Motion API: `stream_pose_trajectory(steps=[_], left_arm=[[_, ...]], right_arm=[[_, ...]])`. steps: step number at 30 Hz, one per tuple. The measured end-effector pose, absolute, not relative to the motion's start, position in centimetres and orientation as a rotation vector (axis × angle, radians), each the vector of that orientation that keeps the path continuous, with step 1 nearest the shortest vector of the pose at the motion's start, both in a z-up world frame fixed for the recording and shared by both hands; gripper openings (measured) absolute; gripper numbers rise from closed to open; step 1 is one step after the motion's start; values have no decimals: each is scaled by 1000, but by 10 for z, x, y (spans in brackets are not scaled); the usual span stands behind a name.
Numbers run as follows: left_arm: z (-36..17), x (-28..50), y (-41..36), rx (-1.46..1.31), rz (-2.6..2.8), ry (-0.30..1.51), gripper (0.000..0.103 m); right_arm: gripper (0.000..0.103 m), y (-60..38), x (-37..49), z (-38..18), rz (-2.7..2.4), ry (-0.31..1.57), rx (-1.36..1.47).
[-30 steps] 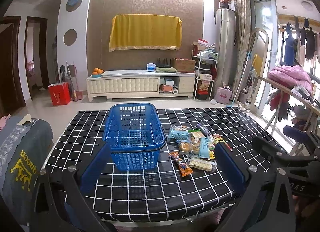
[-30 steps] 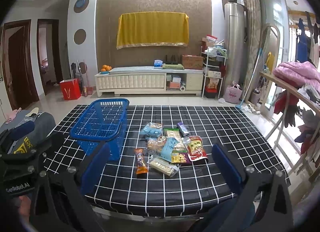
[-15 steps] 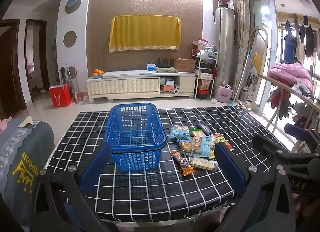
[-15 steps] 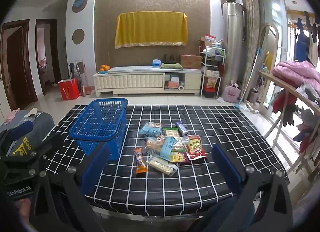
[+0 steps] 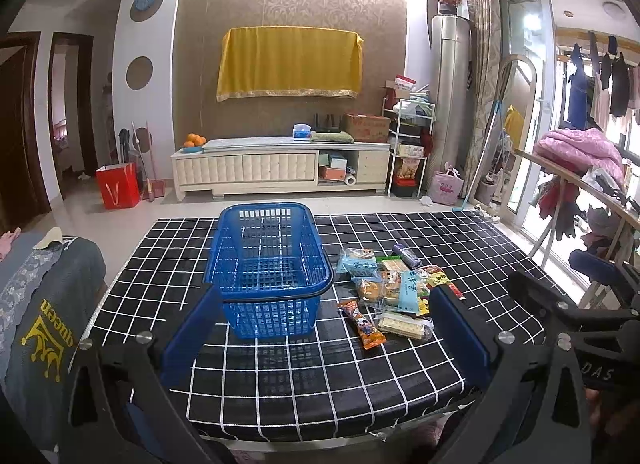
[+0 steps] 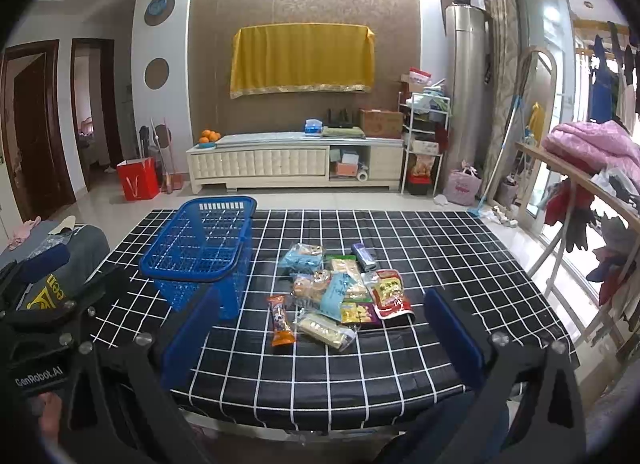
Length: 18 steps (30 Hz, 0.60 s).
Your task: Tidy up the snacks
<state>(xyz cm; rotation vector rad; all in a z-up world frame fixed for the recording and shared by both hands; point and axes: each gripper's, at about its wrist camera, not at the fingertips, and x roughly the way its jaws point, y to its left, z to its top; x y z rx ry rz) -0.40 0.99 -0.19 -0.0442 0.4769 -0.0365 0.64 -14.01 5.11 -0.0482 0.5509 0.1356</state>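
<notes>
An empty blue plastic basket (image 5: 270, 268) stands on the black grid-pattern table (image 5: 320, 376); it also shows in the right wrist view (image 6: 204, 252). A pile of several snack packets (image 5: 394, 288) lies just right of it, also in the right wrist view (image 6: 340, 292). An orange packet (image 6: 281, 319) and a clear biscuit pack (image 6: 325, 330) lie nearest. My left gripper (image 5: 324, 334) is open and empty above the table's near edge, facing the basket. My right gripper (image 6: 320, 338) is open and empty, facing the snack pile.
A grey cushion with yellow print (image 5: 44, 316) sits at the table's left side. A drying rack with clothes (image 6: 588, 184) stands to the right. A white low cabinet (image 5: 280, 168) and a red bag (image 5: 118, 186) stand on the floor beyond the table.
Both grippers have moved slightly forward toward the table; the basket and snacks look a little closer. Nothing on the table has moved.
</notes>
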Motion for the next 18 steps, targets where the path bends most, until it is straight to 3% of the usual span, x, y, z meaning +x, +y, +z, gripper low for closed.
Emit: stream_pose_trajectory(steps=[18], left_arm=[[-2,-7,8,-41,-40,478,102]], right_arm=[[103,-142,4,52,145,559,-35]])
